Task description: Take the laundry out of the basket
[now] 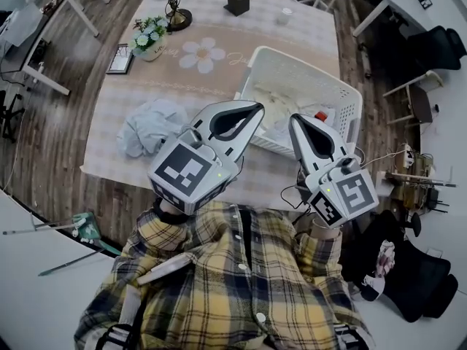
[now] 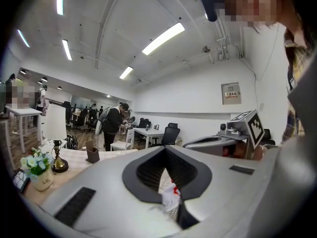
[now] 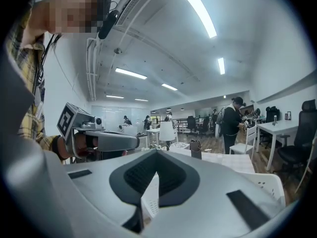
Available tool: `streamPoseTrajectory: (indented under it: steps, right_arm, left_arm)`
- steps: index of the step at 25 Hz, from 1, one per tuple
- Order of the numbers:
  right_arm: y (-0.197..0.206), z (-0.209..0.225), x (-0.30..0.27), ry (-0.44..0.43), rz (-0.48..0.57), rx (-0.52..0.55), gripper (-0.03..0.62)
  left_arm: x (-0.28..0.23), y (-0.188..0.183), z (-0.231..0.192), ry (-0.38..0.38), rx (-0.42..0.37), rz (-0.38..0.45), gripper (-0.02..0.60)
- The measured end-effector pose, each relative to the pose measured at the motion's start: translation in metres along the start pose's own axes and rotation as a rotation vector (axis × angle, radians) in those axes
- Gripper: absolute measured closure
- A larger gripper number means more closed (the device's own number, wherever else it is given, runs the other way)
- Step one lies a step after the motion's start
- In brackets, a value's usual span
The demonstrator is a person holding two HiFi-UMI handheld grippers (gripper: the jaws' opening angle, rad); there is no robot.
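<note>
A white lattice laundry basket [image 1: 306, 68] stands on the right part of the table. Pale laundry [image 1: 271, 102] lies inside it, beside something with a red top [image 1: 319, 115]. A light blue and white garment [image 1: 149, 126] lies heaped on the table to the left of the basket. My left gripper [image 1: 255, 109] is held level in front of the basket's near wall, jaws shut, with nothing in them. My right gripper [image 1: 295, 119] hovers beside it at the basket's near edge, also shut and empty. In the left gripper view the closed jaws [image 2: 166, 148] frame a sliver of white cloth with red print. The right gripper view [image 3: 157, 153] shows only basket lattice.
The table [image 1: 219, 79] has a beige checked cloth with a daisy print. At its far side stand a flower pot [image 1: 151, 39], a lamp [image 1: 175, 9], a dark box [image 1: 237, 0] and a small frame [image 1: 120, 58]. Desks and black chairs [image 1: 438, 46] surround it. A person [image 2: 113, 125] stands far off.
</note>
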State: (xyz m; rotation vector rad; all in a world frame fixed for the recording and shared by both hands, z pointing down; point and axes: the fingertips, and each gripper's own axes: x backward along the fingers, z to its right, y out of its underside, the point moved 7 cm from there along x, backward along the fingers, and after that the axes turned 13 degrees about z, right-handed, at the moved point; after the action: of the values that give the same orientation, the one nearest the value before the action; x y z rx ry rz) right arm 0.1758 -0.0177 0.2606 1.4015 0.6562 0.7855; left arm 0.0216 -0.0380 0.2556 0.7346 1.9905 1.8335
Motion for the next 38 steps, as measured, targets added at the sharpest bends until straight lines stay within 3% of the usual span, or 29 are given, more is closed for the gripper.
streamPoseTrajectory:
  steps: [8,19,24,27,38]
  right_arm:
    - [0.001,0.002,0.000,-0.009,-0.001,0.005,0.582]
    - [0.002,0.002,0.003,-0.008,-0.009,0.003,0.582]
    - [0.003,0.004,0.005,-0.006,-0.014,0.004,0.582]
    - [0.003,0.005,0.007,0.000,-0.014,0.005,0.582]
    - [0.003,0.022,0.025,0.081,0.005,-0.009,0.582]
  left_arm:
    - [-0.001,0.002,-0.002,-0.027,-0.067,-0.009,0.566]
    - [-0.001,-0.001,0.001,-0.052,-0.017,-0.013,0.568]
    - [-0.004,-0.002,-0.001,-0.041,-0.049,0.010,0.569]
    - [-0.005,-0.001,0.003,-0.041,-0.016,-0.011,0.569]
    - [-0.017,0.007,0.009,-0.012,-0.046,-0.013,0.568]
